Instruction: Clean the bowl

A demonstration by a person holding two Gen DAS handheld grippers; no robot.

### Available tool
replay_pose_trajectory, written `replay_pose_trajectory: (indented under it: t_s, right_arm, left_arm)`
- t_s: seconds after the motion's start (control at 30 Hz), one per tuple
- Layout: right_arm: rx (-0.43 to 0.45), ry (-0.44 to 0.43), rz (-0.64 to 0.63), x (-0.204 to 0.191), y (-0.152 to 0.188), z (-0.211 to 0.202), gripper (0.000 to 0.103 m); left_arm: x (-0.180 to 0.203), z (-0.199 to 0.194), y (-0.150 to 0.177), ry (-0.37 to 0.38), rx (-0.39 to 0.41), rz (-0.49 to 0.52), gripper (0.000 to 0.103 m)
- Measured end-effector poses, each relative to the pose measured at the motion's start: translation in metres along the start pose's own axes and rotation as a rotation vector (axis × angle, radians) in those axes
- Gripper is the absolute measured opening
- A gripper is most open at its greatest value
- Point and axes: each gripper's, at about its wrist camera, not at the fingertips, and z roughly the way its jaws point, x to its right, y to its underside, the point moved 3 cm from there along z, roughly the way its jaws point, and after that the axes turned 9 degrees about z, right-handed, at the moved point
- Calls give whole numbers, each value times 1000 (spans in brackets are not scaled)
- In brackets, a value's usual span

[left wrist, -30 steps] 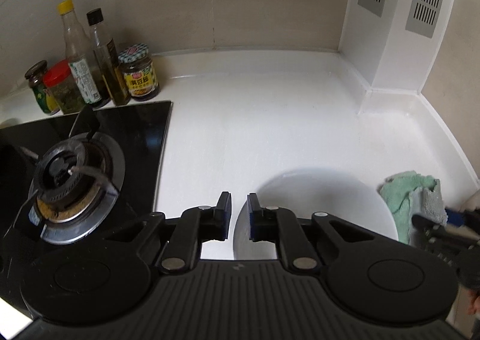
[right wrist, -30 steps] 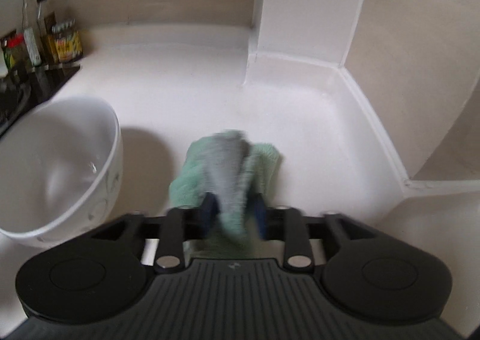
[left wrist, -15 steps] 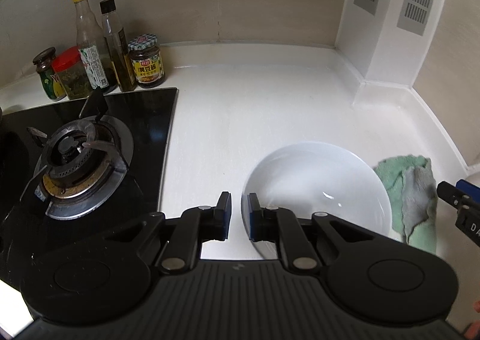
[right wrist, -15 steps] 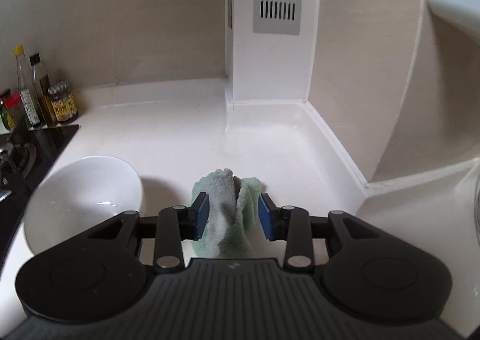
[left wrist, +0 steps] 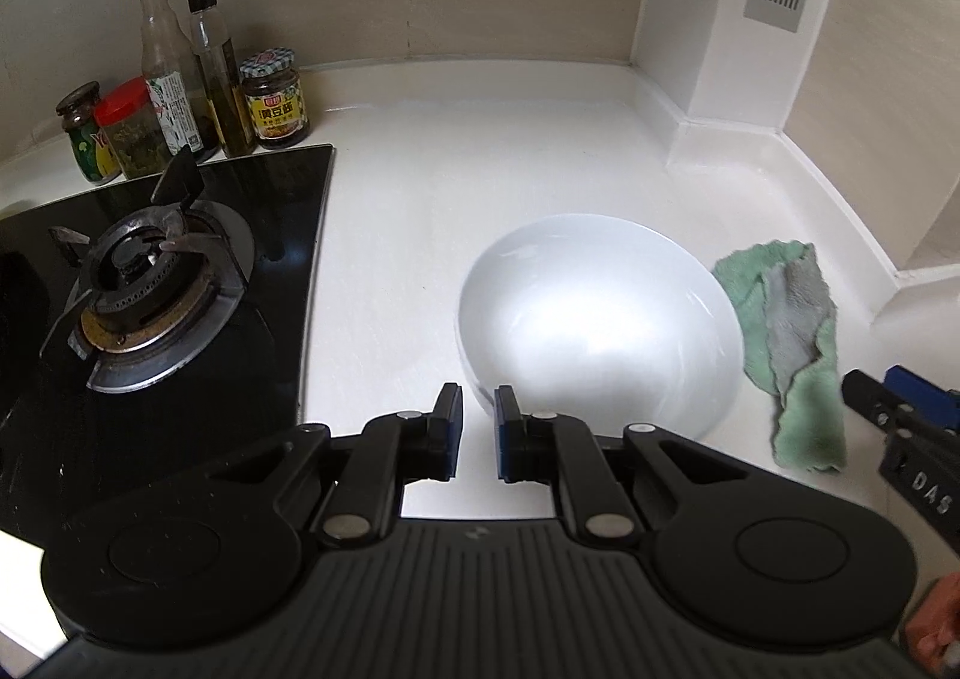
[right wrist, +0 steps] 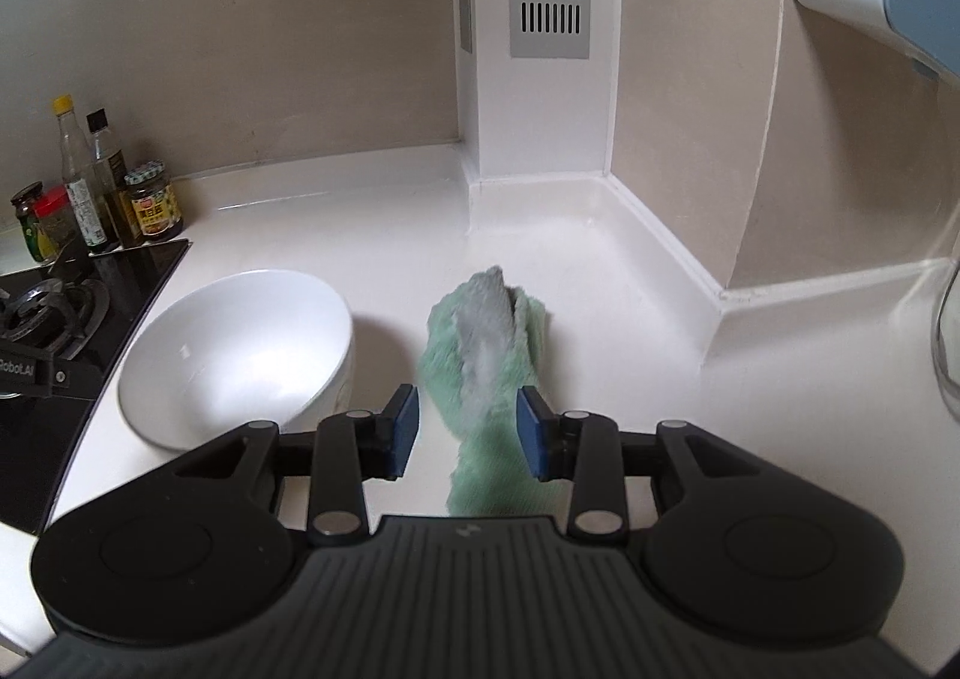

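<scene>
The white bowl [left wrist: 600, 325] sits empty on the white countertop [left wrist: 420, 187], between the gas hob's [left wrist: 150, 283] edge and a green-grey cloth [right wrist: 486, 343]. The left gripper [left wrist: 478, 427], tilted downward, hovers at the bowl's near rim, jaws narrowly apart, holding nothing. The right gripper [right wrist: 467, 427] straddles the cloth, jaws wide, pads clear of it.

the round white ceramic bowl [left wrist: 600, 319] is smooth and glossy. the green-and-grey cloth [right wrist: 486, 343] looks fluffy and matt. the white countertop [left wrist: 420, 187] has a smooth sheen, the black glass hob [left wrist: 282, 211] mirrors light, and its metal burner ring [left wrist: 150, 289] looks dull and rough.
</scene>
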Motion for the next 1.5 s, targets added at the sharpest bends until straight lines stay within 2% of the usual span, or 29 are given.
replay_pose_trajectory:
  t_s: [0.6, 1.17, 1.5]
  right_arm:
    - [-7, -89, -59, 30, 34, -49, 31]
    - [-6, -109, -77, 51, 73, -117, 31]
    - [3, -125, -93, 56, 86, -140, 31]
  left_arm:
    - [59, -40, 41, -75, -44, -45, 11]
    - [89, -93, 98, -111, -61, -53, 11]
    - [97, -112, 119, -128, -64, -74, 11]
